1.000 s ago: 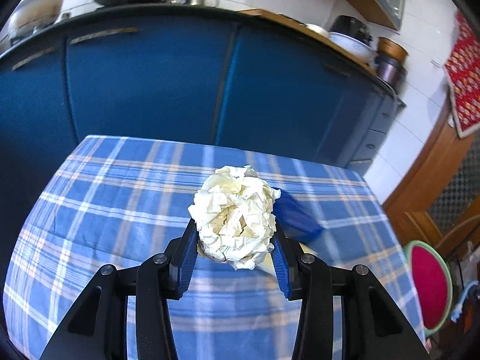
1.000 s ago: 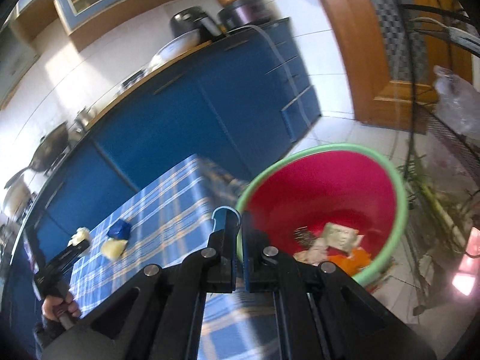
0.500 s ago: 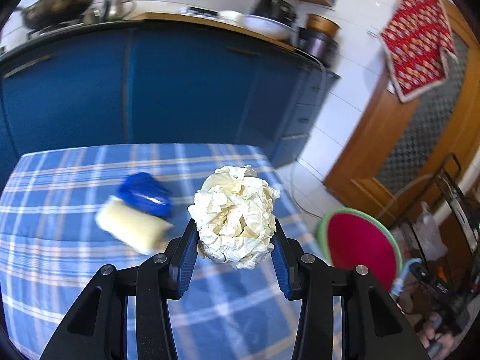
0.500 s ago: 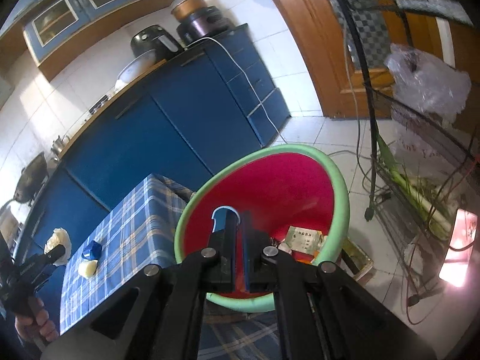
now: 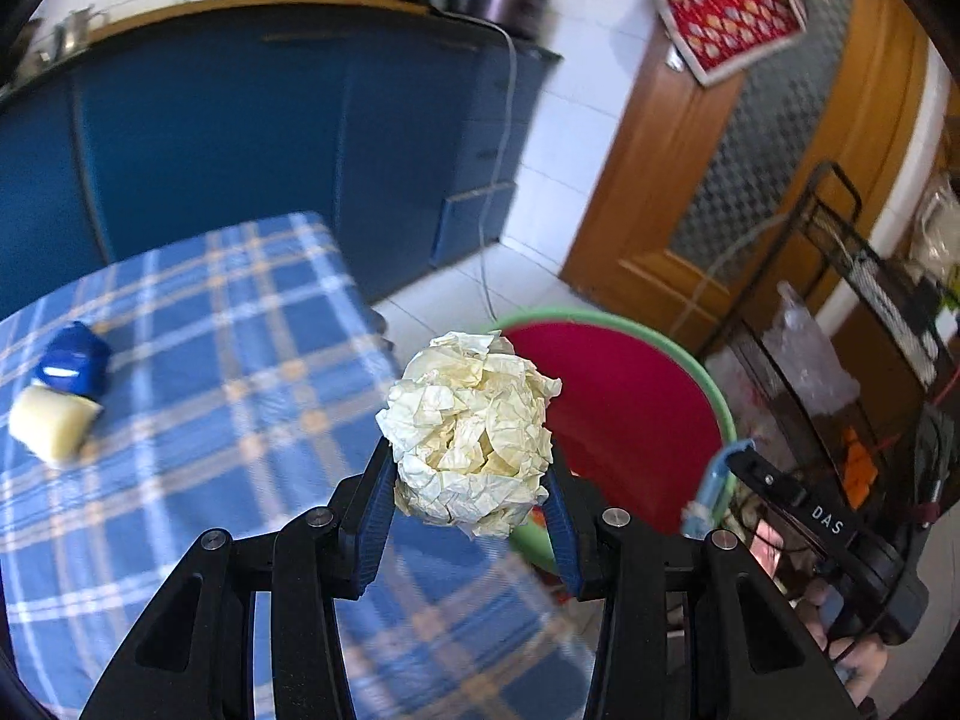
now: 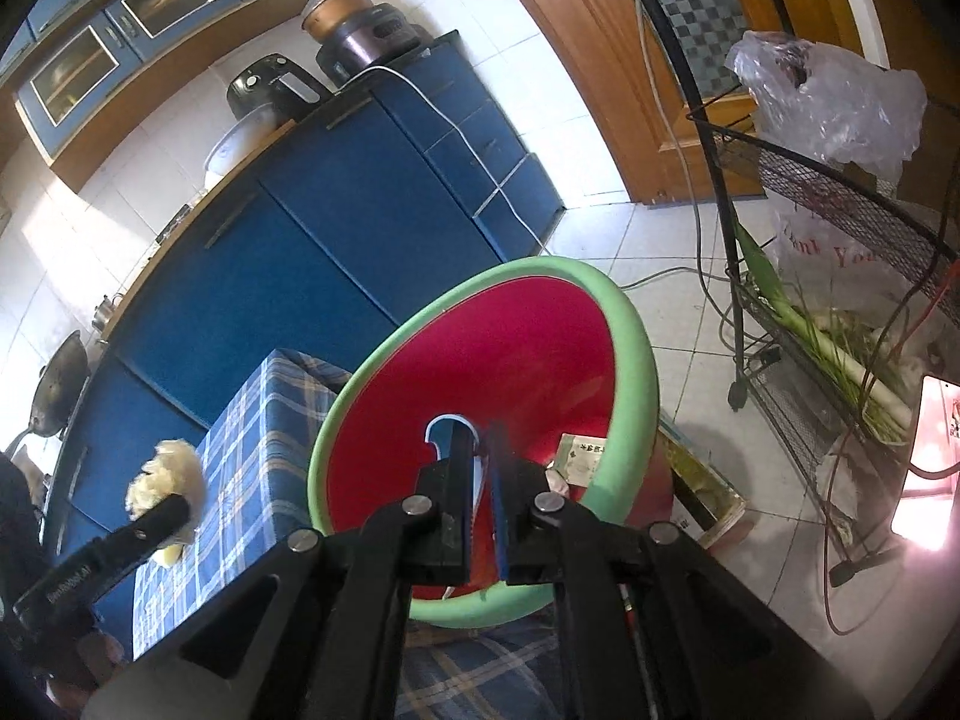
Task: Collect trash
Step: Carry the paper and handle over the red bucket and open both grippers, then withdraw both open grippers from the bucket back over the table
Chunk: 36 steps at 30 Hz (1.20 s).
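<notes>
A crumpled ball of cream-white paper, deeply creased, sits clamped between the blue pads of the left hand-held gripper, above the edge of the blue plaid-covered counter and beside the red plastic bin with a green rim. "DAS" is printed on the right hand-held gripper, whose jaws stand slightly apart around a thin light-blue strip. Only the right wrist view shows paper scraps inside the bin.

One paper ball, one bin, two table scraps.
</notes>
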Tool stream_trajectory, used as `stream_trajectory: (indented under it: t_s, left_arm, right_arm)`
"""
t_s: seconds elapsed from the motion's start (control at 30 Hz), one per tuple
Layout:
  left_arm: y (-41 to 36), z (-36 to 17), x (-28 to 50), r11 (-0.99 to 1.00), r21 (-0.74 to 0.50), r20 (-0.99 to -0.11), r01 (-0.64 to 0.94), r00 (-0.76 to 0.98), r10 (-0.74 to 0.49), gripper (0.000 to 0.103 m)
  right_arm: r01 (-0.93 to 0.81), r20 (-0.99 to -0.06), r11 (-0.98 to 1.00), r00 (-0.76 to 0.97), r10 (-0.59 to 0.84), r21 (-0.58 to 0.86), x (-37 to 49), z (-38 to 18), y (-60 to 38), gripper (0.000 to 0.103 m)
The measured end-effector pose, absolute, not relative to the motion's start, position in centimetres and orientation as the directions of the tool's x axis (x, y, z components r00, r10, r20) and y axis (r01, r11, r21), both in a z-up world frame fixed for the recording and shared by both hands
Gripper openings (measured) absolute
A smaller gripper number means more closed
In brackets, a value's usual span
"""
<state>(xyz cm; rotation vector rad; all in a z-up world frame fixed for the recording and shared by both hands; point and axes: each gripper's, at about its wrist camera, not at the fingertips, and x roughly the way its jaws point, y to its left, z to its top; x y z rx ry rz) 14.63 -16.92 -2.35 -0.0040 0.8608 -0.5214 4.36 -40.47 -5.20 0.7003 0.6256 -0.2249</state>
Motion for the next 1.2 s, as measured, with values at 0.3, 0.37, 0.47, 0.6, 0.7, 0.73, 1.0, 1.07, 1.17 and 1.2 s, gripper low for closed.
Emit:
stream_trajectory:
  t_s: [0.3, 0.37, 0.47, 0.6, 0.7, 0.73, 1.0, 1.07, 1.17, 1.2]
  left_arm:
    - [-21.3, -4.2, 14.4, 0.848, -0.168, -0.754, 0.503, 0.488, -0.439, 0.050]
    - [-21.7, -4.5, 14.4, 0.844, -0.169, -0.762, 0.509, 0.476, -0.439, 0.051]
    - [-22.0, -4.8, 14.4, 0.844, -0.169, -0.771, 0.509, 0.465, -0.435, 0.053]
    - [-22.1, -5.0, 14.5, 0.847, -0.168, -0.777, 0.504, 0.462, -0.429, 0.058]
    - [-22.0, -5.0, 14.5, 0.850, -0.165, -0.777, 0.501, 0.464, -0.425, 0.058]
    - [-21.9, -4.9, 14.5, 0.851, -0.165, -0.777, 0.499, 0.466, -0.424, 0.058]
    - [-20.5, -4.4, 14.7, 0.865, -0.168, -0.768, 0.472, 0.488, -0.415, 0.058]
    - [-19.9, -4.2, 14.7, 0.872, -0.170, -0.765, 0.458, 0.496, -0.410, 0.058]
    - [-18.5, -3.7, 15.0, 0.889, -0.169, -0.760, 0.426, 0.518, -0.393, 0.058]
    - [-18.0, -3.6, 15.0, 0.894, -0.167, -0.758, 0.416, 0.526, -0.386, 0.058]
  right_arm:
    - [0.410, -0.614, 0.724, 0.789, 0.024, 0.554, 4.0, -6.4, -41.7, 0.023]
    - [0.412, -0.613, 0.720, 0.790, 0.023, 0.558, 3.9, -6.5, -41.9, 0.028]
    - [0.414, -0.610, 0.716, 0.792, 0.021, 0.562, 3.7, -6.5, -42.1, 0.031]
    - [0.405, -0.605, 0.717, 0.796, 0.028, 0.567, 3.7, -6.3, -42.0, 0.034]
    - [0.401, -0.605, 0.720, 0.796, 0.032, 0.567, 3.7, -6.2, -41.8, 0.034]
    - [0.401, -0.604, 0.720, 0.796, 0.033, 0.567, 3.7, -6.2, -41.8, 0.035]
    - [0.385, -0.600, 0.732, 0.799, 0.040, 0.562, 3.6, -5.6, -41.1, 0.041]
    - [0.380, -0.599, 0.737, 0.800, 0.042, 0.559, 3.6, -5.3, -40.9, 0.042]
    - [0.369, -0.595, 0.749, 0.803, 0.042, 0.551, 3.4, -4.8, -40.3, 0.045]
    - [0.366, -0.593, 0.751, 0.804, 0.042, 0.549, 3.3, -4.6, -40.3, 0.046]
